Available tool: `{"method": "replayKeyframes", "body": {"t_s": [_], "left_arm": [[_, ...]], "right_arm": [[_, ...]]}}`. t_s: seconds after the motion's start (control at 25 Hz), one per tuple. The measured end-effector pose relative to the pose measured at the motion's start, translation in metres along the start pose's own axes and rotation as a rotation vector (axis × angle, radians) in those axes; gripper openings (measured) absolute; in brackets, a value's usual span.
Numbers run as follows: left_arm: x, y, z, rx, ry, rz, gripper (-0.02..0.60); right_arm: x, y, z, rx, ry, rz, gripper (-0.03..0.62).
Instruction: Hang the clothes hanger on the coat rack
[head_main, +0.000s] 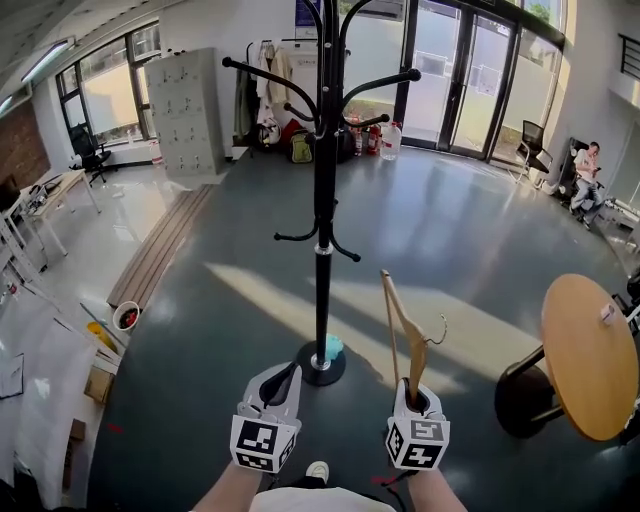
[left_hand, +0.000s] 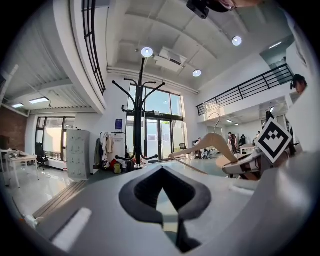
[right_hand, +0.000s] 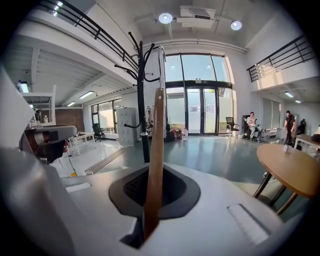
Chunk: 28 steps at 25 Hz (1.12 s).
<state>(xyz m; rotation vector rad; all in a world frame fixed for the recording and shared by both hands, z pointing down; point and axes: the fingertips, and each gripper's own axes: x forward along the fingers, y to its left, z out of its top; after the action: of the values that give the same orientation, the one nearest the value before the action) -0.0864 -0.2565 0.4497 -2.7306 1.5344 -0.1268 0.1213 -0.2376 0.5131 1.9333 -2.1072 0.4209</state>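
Approach step: my right gripper (head_main: 416, 397) clamps the pale wooden clothes hanger (head_main: 398, 318), left gripper (head_main: 282, 384) pinched together, empty — next, hook it over the tall black coat rack (head_main: 324, 190).

The coat rack (head_main: 323, 180) is cut at its crown by the head view's top edge, the round table (head_main: 590, 350) by the right edge; the hanger (head_main: 404, 320) sinks its lower end inside the right gripper (head_main: 416, 400) (a distant seated person (head_main: 585, 172) is too small to make out)
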Motion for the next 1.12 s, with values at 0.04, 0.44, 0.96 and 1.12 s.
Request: {"method": "replayKeyframes", "body": {"t_s": [0.04, 0.44, 0.96, 1.12], "left_arm": [[0.006, 0.007, 0.001, 0.003, -0.003, -0.002, 0.0], [0.052, 0.053, -0.014, -0.021, 0.02, 0.032, 0.0], [0.141, 0.104, 0.009, 0.004, -0.025, 0.151, 0.0], [0.154, 0.117, 0.011, 0.014, -0.015, 0.173, 0.0]], "right_arm": [[0.009, 0.001, 0.005, -0.003, -0.003, -0.002, 0.028], [0.084, 0.0, 0.027, -0.028, 0.023, 0.009, 0.028], [0.213, -0.012, 0.123, -0.113, -0.063, 0.102, 0.028], [0.236, -0.011, 0.177, -0.124, -0.13, 0.116, 0.028]]}}
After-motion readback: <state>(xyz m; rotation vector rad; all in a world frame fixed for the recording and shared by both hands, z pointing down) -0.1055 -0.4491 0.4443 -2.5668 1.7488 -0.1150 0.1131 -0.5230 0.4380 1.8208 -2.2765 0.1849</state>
